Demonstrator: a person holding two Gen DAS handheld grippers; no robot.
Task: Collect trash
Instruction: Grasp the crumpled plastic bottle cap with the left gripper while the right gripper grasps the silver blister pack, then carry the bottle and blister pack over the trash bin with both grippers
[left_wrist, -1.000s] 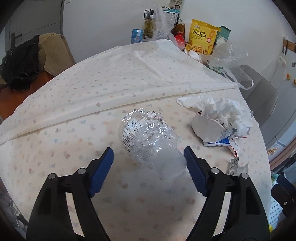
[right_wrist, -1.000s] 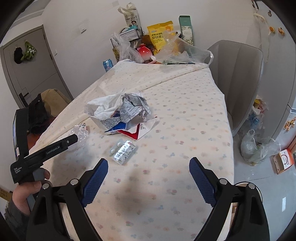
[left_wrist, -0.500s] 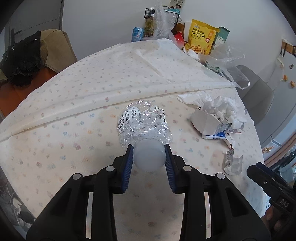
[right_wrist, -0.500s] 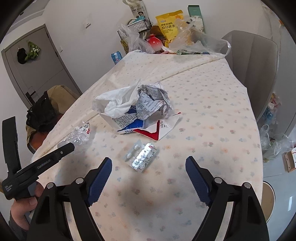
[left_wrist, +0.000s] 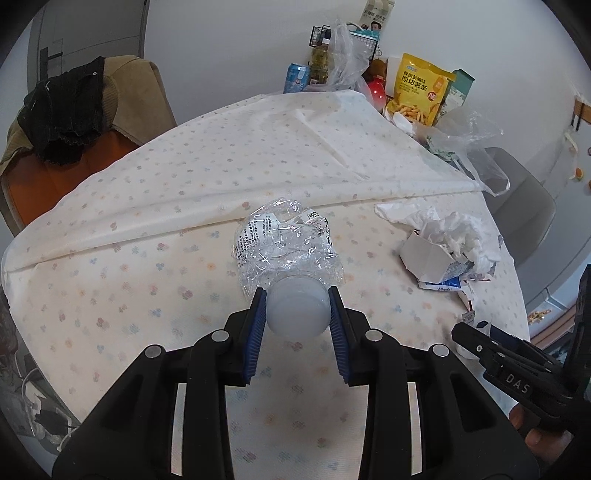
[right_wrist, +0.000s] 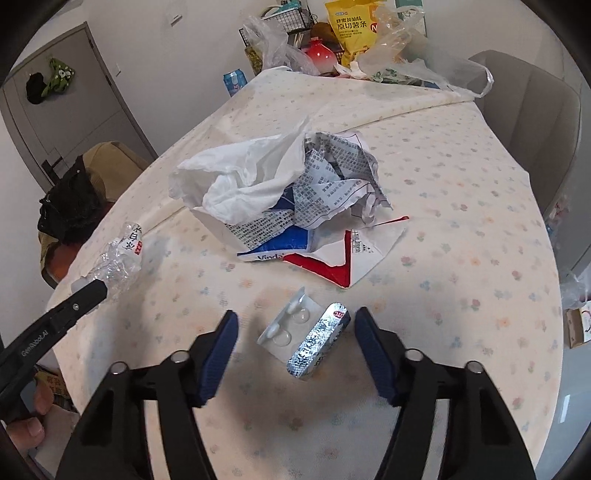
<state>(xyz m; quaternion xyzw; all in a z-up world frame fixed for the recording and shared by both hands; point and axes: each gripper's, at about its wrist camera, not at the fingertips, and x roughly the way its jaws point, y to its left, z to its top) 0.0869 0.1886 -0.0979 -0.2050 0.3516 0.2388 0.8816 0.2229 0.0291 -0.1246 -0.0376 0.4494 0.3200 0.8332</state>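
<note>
Left gripper is clamped on the white cap end of the crushed plastic bottle, which lies on the tablecloth. Right gripper has just been closing; its jaws stand apart around the blister pack, not touching it. That pack's flat and foil-slick, so the pads could easily skid over it or pinch cloth instead. The crumpled bottle might also twist loose.

Crushed clear bottle on side; torn carton with tissue; blister pack flat.
</note>
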